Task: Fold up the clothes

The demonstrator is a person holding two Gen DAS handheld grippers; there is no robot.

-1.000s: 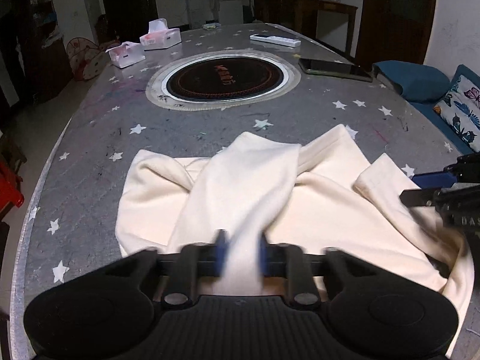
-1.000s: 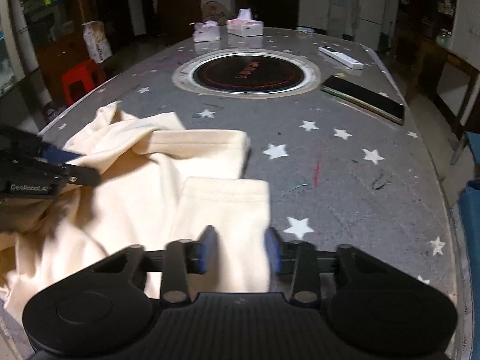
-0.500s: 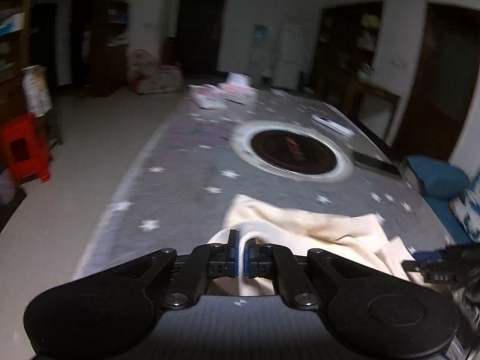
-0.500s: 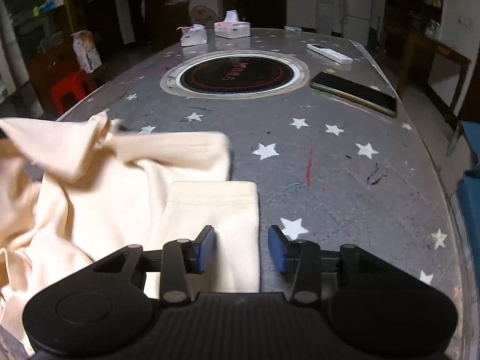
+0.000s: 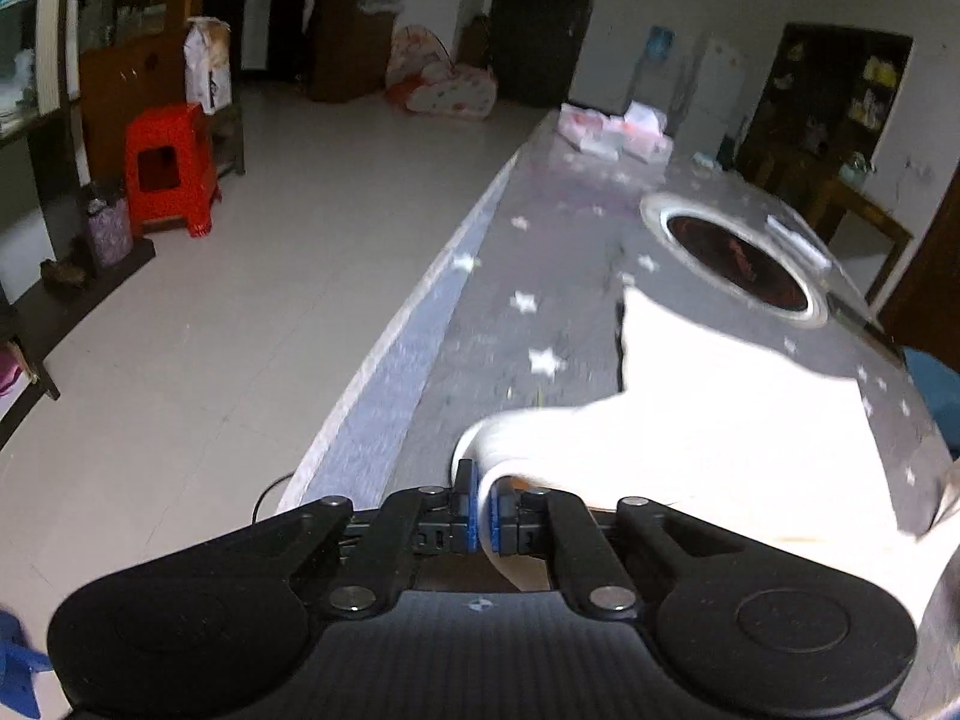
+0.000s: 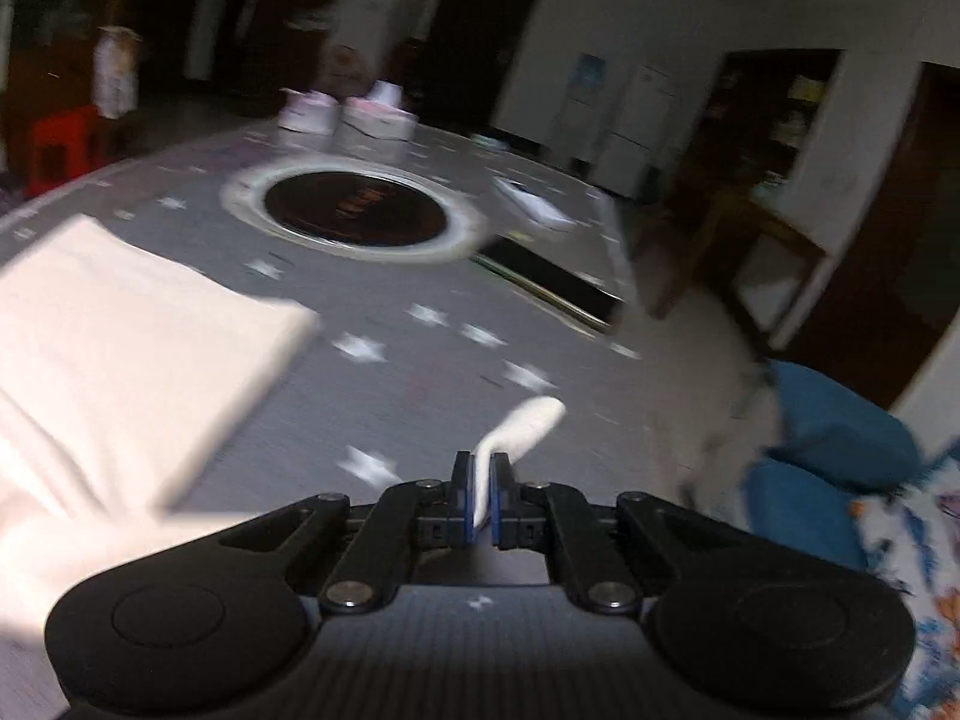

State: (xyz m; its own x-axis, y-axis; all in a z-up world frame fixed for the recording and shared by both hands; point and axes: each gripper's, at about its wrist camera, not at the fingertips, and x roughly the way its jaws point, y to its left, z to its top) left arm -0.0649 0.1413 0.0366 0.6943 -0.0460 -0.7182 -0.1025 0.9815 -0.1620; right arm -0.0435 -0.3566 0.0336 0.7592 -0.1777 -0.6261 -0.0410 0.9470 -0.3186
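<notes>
A cream garment (image 5: 720, 420) lies on the grey star-patterned table (image 5: 480, 324). My left gripper (image 5: 483, 501) is shut on a fold of it near the table's left edge; the cloth stretches away to the right. My right gripper (image 6: 480, 495) is shut on another end of the cream garment (image 6: 528, 423), which sticks out past the fingers. The main body of the garment (image 6: 120, 348) spreads at the left of the right wrist view. Both views are motion-blurred.
A round black cooktop (image 6: 354, 213) is set into the table's middle. Behind it stand two white tissue boxes (image 6: 348, 114); a remote (image 6: 531, 207) and a dark tablet (image 6: 546, 288) lie at the right. A blue cushion (image 6: 840, 420) is off the right edge, a red stool (image 5: 171, 168) on the floor at left.
My right gripper has shut on the sleeve end and swung right. My left gripper, shut on the cloth since half a second ago, has swung out left toward the table edge, pulling the garment apart.
</notes>
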